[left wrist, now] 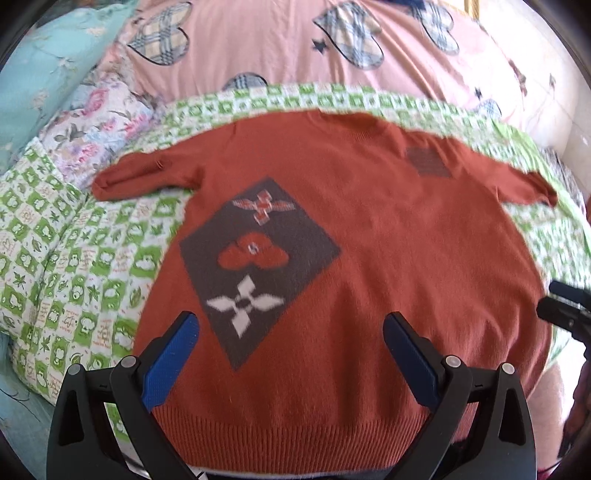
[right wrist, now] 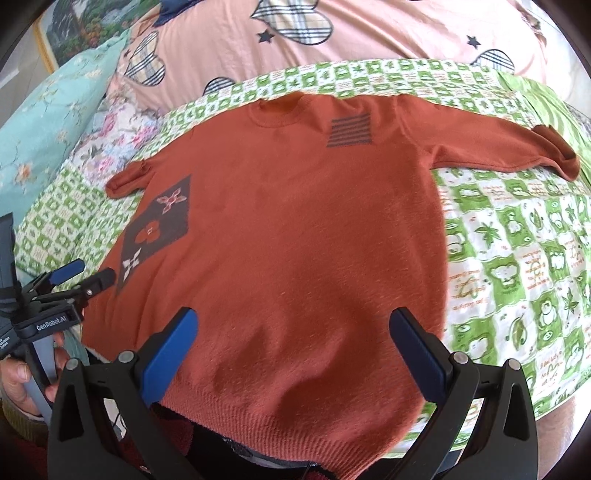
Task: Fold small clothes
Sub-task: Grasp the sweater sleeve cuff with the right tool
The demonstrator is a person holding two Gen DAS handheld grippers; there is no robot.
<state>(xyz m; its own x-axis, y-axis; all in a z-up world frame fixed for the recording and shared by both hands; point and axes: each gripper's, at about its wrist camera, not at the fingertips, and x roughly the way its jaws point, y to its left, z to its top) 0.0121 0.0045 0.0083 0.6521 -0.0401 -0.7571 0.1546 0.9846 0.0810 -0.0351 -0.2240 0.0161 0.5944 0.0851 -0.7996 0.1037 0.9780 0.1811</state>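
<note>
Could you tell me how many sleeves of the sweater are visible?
2: the left sleeve lies toward the floral pillow; the right sleeve stretches across the green quilt.

The sweater is matt knitted wool, ribbed along its hem. Under it the quilt is printed cotton. Each claw is black plastic, blue-padded.

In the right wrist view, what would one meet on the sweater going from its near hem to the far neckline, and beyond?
Ribbed hem → plain orange body of the sweater → grey striped patch → round neckline → green checked quilt → pink sheet.
</note>
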